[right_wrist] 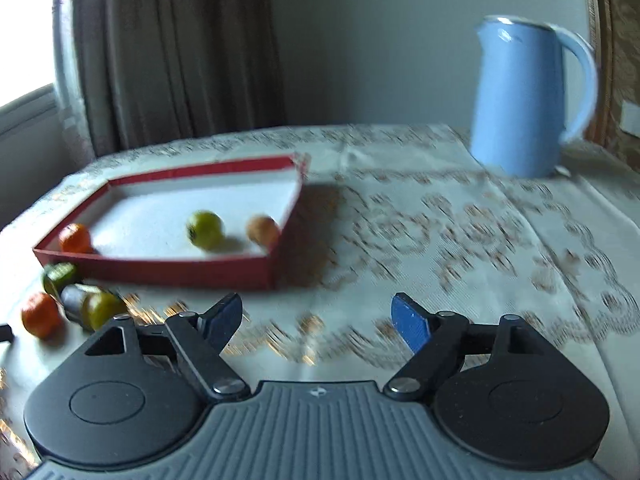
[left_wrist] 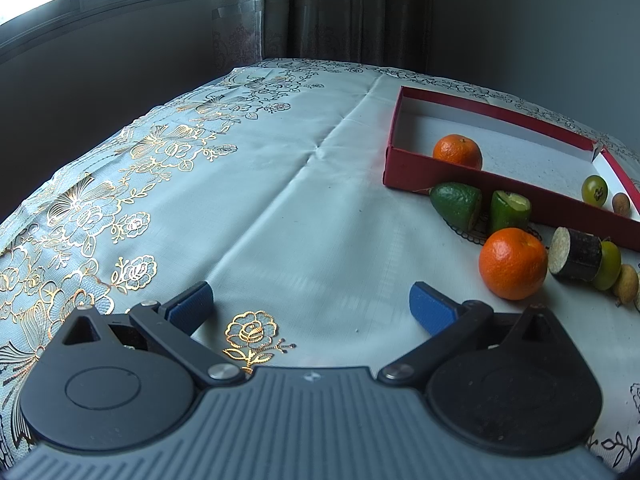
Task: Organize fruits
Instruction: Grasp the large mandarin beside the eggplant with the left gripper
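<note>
A shallow red box [left_wrist: 440, 184] [right_wrist: 160, 270] lies on the tablecloth. It holds an orange [left_wrist: 458, 151] [right_wrist: 75, 237], a green round fruit [left_wrist: 595, 189] [right_wrist: 205, 229] and a small brown fruit [left_wrist: 621, 203] [right_wrist: 262, 230]. In front of the box lie two green avocado pieces [left_wrist: 456, 204], a second orange [left_wrist: 513, 263] [right_wrist: 41, 315], a dark cane chunk [left_wrist: 576, 254], a green fruit [right_wrist: 101, 310] and small brown fruits [left_wrist: 626, 283]. My left gripper [left_wrist: 310, 306] stands open over bare cloth, left of the fruit. My right gripper [right_wrist: 316, 320] is open and empty, right of the box; that view is blurred.
A light blue kettle [right_wrist: 528, 96] stands at the back right of the table. The tablecloth [left_wrist: 260, 200] carries gold flower print. Curtains and a window rise behind the table's far edge.
</note>
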Action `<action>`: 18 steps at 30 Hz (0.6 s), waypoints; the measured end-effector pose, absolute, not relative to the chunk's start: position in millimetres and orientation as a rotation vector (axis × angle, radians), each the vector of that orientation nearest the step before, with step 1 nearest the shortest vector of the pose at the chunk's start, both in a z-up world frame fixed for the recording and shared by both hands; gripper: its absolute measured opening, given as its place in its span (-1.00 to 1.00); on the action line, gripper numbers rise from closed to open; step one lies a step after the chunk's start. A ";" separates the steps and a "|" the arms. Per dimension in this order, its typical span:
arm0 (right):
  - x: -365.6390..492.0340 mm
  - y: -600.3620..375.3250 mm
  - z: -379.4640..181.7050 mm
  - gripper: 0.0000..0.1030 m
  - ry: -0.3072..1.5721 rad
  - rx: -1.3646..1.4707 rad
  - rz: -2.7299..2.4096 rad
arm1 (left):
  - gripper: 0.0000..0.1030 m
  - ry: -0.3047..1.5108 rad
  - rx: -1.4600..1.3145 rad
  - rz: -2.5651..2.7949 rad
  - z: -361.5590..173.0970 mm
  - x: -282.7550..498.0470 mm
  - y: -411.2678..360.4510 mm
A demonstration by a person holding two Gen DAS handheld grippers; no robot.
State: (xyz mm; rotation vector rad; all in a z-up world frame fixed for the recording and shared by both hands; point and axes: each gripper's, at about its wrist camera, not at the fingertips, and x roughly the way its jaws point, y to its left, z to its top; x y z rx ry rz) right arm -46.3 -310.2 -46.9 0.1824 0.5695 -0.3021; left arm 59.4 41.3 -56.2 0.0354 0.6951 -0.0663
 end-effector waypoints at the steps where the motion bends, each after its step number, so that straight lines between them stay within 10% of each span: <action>1: -51.0 -313.4 -51.9 0.59 0.591 0.189 -0.320 | 1.00 0.695 0.035 -0.067 -56.2 59.3 41.3; 18: -57.5 -307.0 -66.2 1.00 0.679 0.148 -0.389 | 1.00 0.621 0.097 -0.117 -38.5 46.6 17.8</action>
